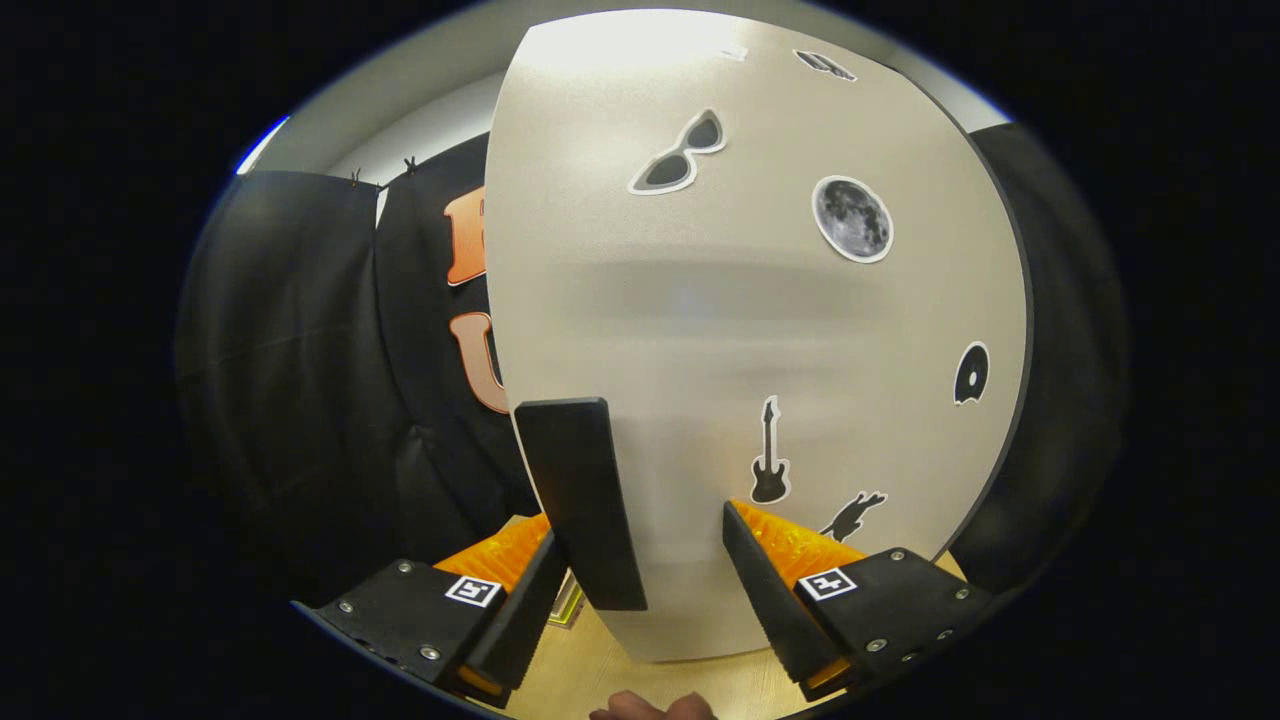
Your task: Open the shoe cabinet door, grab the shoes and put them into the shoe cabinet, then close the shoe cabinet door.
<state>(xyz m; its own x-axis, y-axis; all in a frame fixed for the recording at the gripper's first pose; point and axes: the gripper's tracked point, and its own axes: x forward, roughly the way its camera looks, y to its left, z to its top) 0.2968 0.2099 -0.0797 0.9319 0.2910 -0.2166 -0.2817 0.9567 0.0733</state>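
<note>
While the tool (640,590) is held close against the shoe cabinet door (760,330), its two fingers are seen spread apart at the bottom centre of the frame, with a dark flat handle (583,500) standing between them. The handle is set nearer the left finger; whether that finger touches it cannot be told, and a clear gap is left to the right finger, so nothing is gripped on both sides. The door, a pale grey panel, is spread over the centre and right of the frame, and its left edge is seen running down from the upper middle to the handle. Stickers are carried on its face: a pair of sunglasses (680,153) towards the top, a moon (852,218) to the right of that, a small dark disc (971,373) at the right edge, a guitar (769,455) just above the right finger, and a dark animal shape (852,515) beside it. Black cloth (300,370) is hung at the left of the frame, behind the door's edge. A strip of light wooden floor (600,670) is shown below the door, between the fingers, and part of a hand (650,708) is caught at the very bottom centre.
</note>
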